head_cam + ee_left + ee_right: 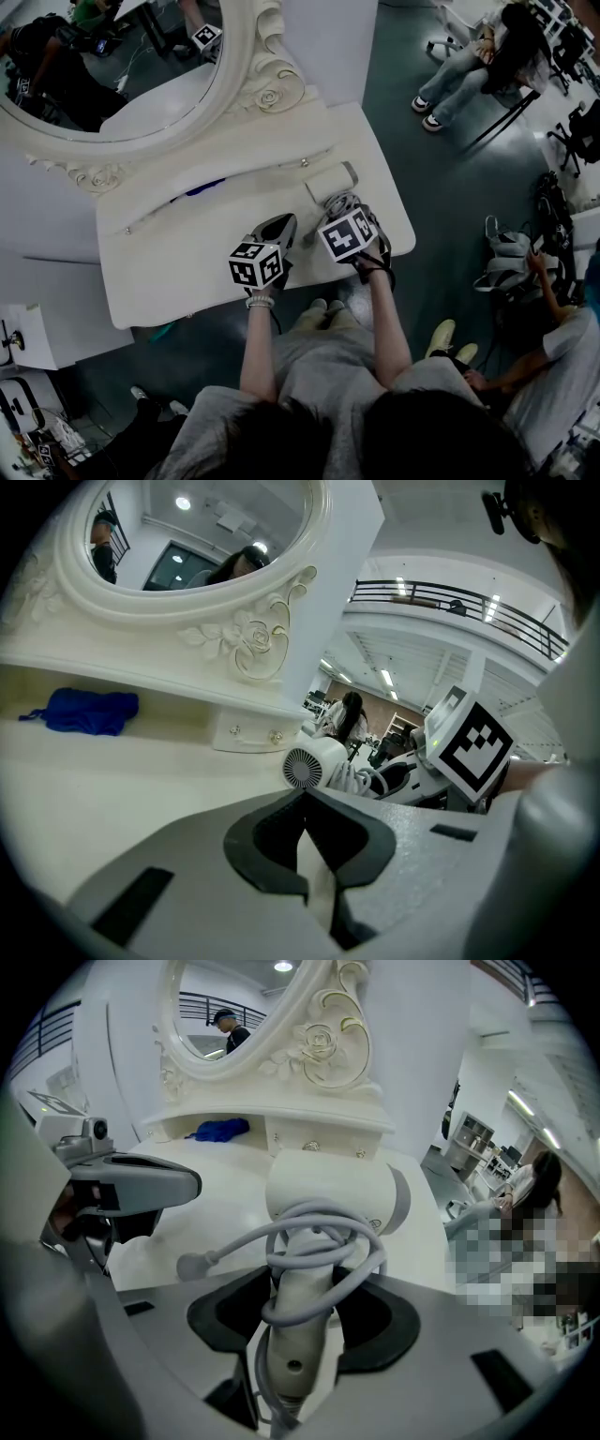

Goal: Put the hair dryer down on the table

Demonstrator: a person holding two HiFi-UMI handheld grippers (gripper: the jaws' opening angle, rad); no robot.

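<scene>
The white hair dryer (333,183) has its grey cord wound round the handle (298,1307). My right gripper (341,204) is shut on that handle, the barrel (328,1194) pointing away toward the vanity's back. The dryer is low over the white table (187,272); I cannot tell whether it touches. The cord's plug (192,1265) hangs loose to the left. My left gripper (284,225) hovers just left of it, shut, with nothing between its jaws (302,803). In the left gripper view the dryer's rear grille (304,768) shows beside the right gripper's marker cube (469,747).
An ornate white oval mirror (141,94) rises at the table's back. A blue cloth (202,187) lies on the shelf under it, by small drawer knobs (309,1146). The table's right edge (398,211) is close to the dryer. People sit beyond it (469,56), and bags (511,262) lie on the floor.
</scene>
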